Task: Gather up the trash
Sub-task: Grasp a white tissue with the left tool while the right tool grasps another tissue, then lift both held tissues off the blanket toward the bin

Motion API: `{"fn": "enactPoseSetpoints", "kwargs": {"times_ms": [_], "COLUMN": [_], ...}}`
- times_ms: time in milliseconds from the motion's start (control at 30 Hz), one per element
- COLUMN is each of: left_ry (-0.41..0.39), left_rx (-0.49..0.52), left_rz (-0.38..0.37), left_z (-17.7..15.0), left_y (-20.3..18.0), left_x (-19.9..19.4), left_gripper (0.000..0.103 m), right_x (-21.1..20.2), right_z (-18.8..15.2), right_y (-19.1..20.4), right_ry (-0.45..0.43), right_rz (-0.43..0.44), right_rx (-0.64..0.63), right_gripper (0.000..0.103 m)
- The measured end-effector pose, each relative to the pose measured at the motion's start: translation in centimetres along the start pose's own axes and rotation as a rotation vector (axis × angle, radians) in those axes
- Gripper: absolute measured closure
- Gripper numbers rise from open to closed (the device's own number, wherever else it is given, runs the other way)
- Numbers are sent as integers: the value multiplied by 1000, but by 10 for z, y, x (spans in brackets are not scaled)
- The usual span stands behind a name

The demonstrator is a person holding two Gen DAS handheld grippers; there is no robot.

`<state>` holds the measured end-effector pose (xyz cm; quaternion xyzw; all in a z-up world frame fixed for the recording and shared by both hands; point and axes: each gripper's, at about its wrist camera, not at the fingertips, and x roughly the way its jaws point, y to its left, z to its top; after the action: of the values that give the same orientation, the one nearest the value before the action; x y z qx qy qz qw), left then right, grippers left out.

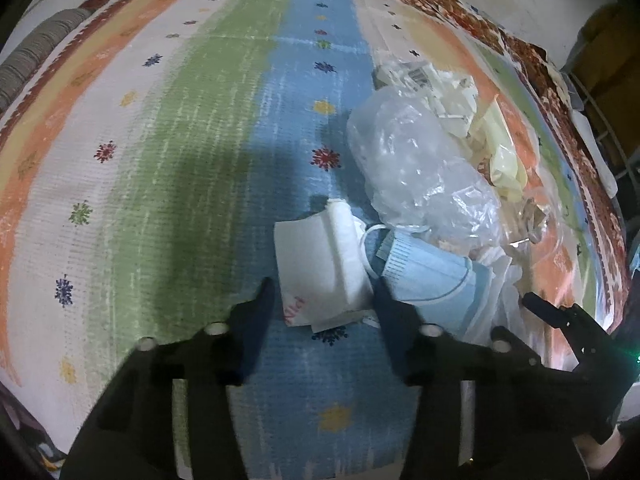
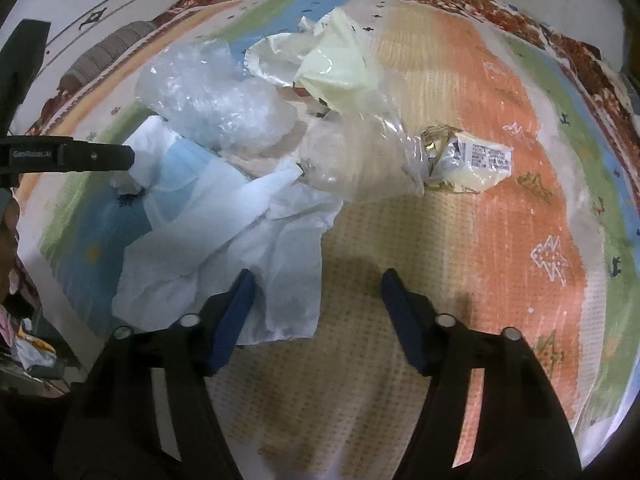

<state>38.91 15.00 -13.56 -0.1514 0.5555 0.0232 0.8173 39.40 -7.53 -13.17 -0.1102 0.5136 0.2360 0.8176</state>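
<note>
Trash lies heaped on a striped rug (image 1: 160, 160). A white folded paper with red print (image 1: 320, 256) sits between my left gripper's (image 1: 323, 285) fingers, whose pads meet both of its sides. Beside it are a blue face mask (image 1: 428, 280) and a crumpled clear plastic bag (image 1: 412, 160). My right gripper (image 2: 318, 276) stands open low over the rug (image 2: 500, 240). Its left finger lies over the edge of a white tissue sheet (image 2: 224, 248), and its right finger is over bare rug. The blue face mask (image 2: 180, 168) and the clear plastic bag (image 2: 212, 100) lie beyond.
A pale yellow wrapper (image 2: 336, 64) and a printed snack wrapper (image 2: 476, 160) lie farther out on the rug. The left gripper's finger (image 2: 96, 156) shows at the left of the right wrist view. The right gripper's finger (image 1: 552, 312) shows at the lower right of the left wrist view. A ribbed cushion (image 1: 36, 52) borders the rug.
</note>
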Motion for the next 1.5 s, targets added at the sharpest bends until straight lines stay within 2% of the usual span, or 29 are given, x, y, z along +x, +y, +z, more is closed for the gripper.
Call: {"fn": "enactPoseSetpoints", "kwargs": {"times_ms": [133,200,267,400,500,600,700,900,1167,1267,1400,1500], "left_ry": [2,-9,-16,-17,-16,-22,-41,-43,-48,-58,-95,-117], "left_rx": [34,51,57,39,4,33,64,99,38,5,26,20], "left_rz": [-25,-21,-9,-3,-32,-8,-14,0,-5,-29,-30,-68], "left_z": [-1,-1,0,0,-3,-4,-6,-9,-17,-21,-27,-33], "left_y": [-6,-8,-8,-3,-1,-9,-20,-33,-26,-22,-29,-34], "left_x": [0,-2,-4,-8,-16,-25,-36,-50,-70,-82,-102,-121], "left_gripper": [95,98,99,100,100,101,101,101,101,101,101,102], "right_x": [0,-1,-5,-12,-19,-27,-31,-44,-76,-88,-107,-126], "right_z": [0,0,1,1,1,1,0,1,8,9,8,6], "right_y": [3,6,8,17,23,28,33,36,34,34,37,38], "right_ry": [0,2,-6,-18,-30,-44,-35,-40,-91,-104,-118,-134], "right_rz": [-8,-14,-4,-1,4,28,26,18,31,37,50,70], "right_rx": [-17,-29,-35,-91,-121,-146,-164,-155,-113,-97,-94,-84], "right_gripper": [68,79,98,100,100,100,101,101,101,101,101,101]}}
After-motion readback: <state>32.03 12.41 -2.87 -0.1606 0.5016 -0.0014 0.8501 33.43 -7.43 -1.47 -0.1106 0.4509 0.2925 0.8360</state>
